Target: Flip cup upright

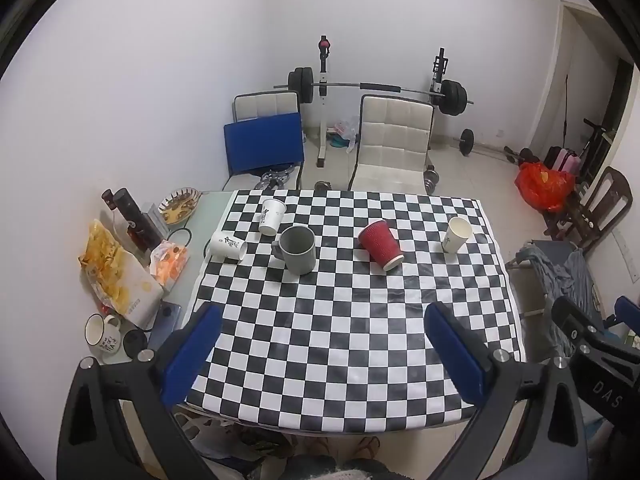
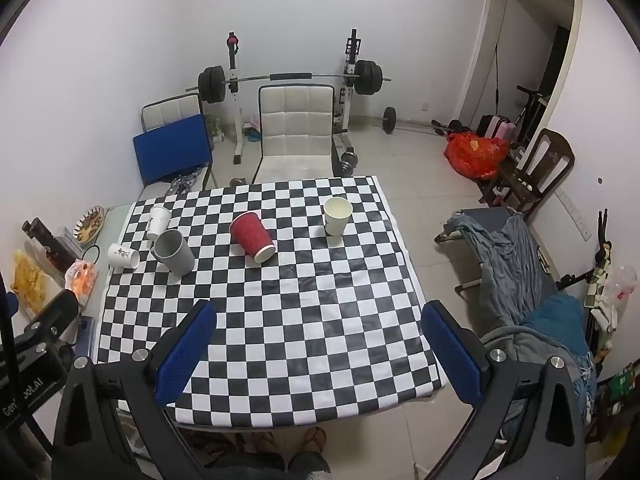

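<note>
A red ribbed paper cup (image 1: 379, 244) (image 2: 253, 237) stands upside down on the checkered table (image 1: 344, 320) (image 2: 280, 320), its white rim on the cloth. A white printed cup (image 1: 227, 245) (image 2: 123, 256) lies on its side at the left edge. A grey mug (image 1: 298, 249) (image 2: 174, 251), a white printed cup (image 1: 271, 216) (image 2: 158, 221) and a plain cream cup (image 1: 457, 234) (image 2: 337, 216) stand upright. My left gripper (image 1: 322, 320) and right gripper (image 2: 320, 316) are both open and empty, held above the near table edge.
Snack bags (image 1: 116, 276), a dark bottle (image 1: 134, 216), a snack dish (image 1: 179, 205) and a white mug (image 1: 100, 334) crowd the table's left side. Two chairs (image 1: 392, 144) and a barbell rack (image 1: 380, 88) stand behind the table. A cot with clothes (image 2: 516, 264) is at the right.
</note>
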`<state>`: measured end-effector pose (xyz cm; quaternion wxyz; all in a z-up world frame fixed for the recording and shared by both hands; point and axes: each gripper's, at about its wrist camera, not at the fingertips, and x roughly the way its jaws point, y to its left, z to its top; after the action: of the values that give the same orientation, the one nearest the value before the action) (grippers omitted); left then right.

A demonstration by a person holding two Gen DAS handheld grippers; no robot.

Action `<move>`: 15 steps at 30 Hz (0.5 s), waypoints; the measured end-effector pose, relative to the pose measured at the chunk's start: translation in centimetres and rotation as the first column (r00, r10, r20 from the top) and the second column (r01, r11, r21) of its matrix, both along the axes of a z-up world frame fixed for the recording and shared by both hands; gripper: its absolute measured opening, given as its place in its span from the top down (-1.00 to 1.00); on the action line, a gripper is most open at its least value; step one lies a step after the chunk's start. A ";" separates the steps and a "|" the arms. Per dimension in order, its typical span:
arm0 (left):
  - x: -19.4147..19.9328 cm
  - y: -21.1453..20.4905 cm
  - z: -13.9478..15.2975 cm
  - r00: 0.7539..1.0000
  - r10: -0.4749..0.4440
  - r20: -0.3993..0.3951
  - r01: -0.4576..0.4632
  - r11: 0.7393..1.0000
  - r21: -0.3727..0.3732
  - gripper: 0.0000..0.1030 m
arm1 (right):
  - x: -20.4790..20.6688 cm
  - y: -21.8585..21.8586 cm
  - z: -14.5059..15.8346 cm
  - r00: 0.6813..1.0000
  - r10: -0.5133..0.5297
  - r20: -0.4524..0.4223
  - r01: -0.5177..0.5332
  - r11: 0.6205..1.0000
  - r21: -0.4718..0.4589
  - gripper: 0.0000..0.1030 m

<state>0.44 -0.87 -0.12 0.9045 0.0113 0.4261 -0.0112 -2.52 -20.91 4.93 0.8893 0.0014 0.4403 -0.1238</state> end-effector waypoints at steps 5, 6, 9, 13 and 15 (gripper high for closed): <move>0.2 -0.4 0.0 1.000 0.001 0.006 -0.001 1.000 0.007 -1.00 | 0.1 0.2 0.2 1.000 -0.001 0.006 0.001 1.000 0.001 -1.00; 0.2 -0.3 0.0 1.000 0.000 0.004 0.000 1.000 0.004 -1.00 | 0.1 0.2 0.2 1.000 0.001 0.005 -0.001 1.000 0.003 -1.00; 0.2 -0.4 0.1 1.000 -0.001 0.005 0.000 1.000 0.006 -1.00 | 0.3 0.2 0.5 1.000 0.000 0.006 0.000 1.000 -0.004 -1.00; 0.2 -0.6 0.1 1.000 0.002 0.007 -0.002 1.000 0.009 -1.00 | 0.7 0.3 2.2 1.000 -0.001 0.005 0.001 1.000 -0.006 -1.00; 0.0 -0.7 0.4 1.000 -0.006 0.008 0.006 1.000 0.009 -1.00 | 0.8 0.3 2.2 1.000 0.000 0.006 0.000 1.000 -0.007 -1.00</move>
<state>0.45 -1.55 0.26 0.9062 0.0168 0.4223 -0.0117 -1.76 -20.59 7.14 0.8907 -0.0014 0.4371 -0.1251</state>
